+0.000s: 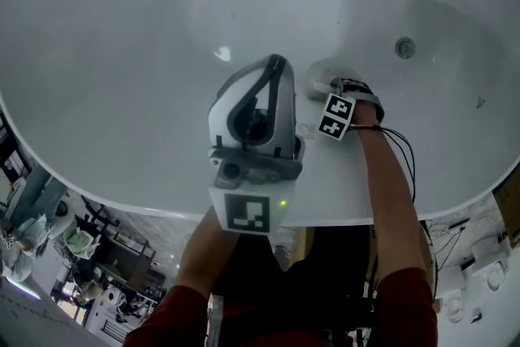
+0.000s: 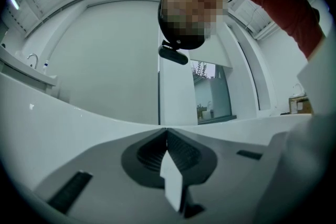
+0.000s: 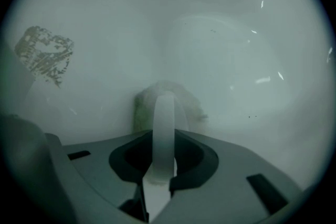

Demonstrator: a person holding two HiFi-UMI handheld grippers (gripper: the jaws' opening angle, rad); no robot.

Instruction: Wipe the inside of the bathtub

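Your right gripper (image 1: pixel 331 90) reaches down inside the bathtub (image 1: pixel 122 28), and its jaws are closed tightly on a pale cloth (image 1: pixel 314 80). In the right gripper view the cloth (image 3: pixel 190 105) bulges out on both sides of the gripper (image 3: pixel 164 99), at 12 o'clock from the tips, and it seems to press on the white tub wall (image 3: pixel 220 44). I cannot tell whether it is a cloth or a soft sponge. Its left edge looks a little green.

In the head view the drain (image 1: pixel 405 47) lies at about 2 o'clock from your right gripper, apart from it on the tub floor. Nothing stands between the cloth and the drain. In the right gripper view a speckled patch (image 3: pixel 44 52) shows on the wall at 10 o'clock, well away from the cloth.

Your left gripper (image 1: pixel 272 73) hangs at about 8 o'clock from the right one, just beside it, over the near wall of the tub. It points up toward you, not at the tub. In its own view the left gripper (image 2: pixel 167 129) has its jaws together with nothing between them, and behind them you see your head, the ceiling and a window (image 2: pixel 212 93).

Thin wires (image 1: pixel 404 152) run along your right forearm, which crosses the near rim at 6 o'clock.
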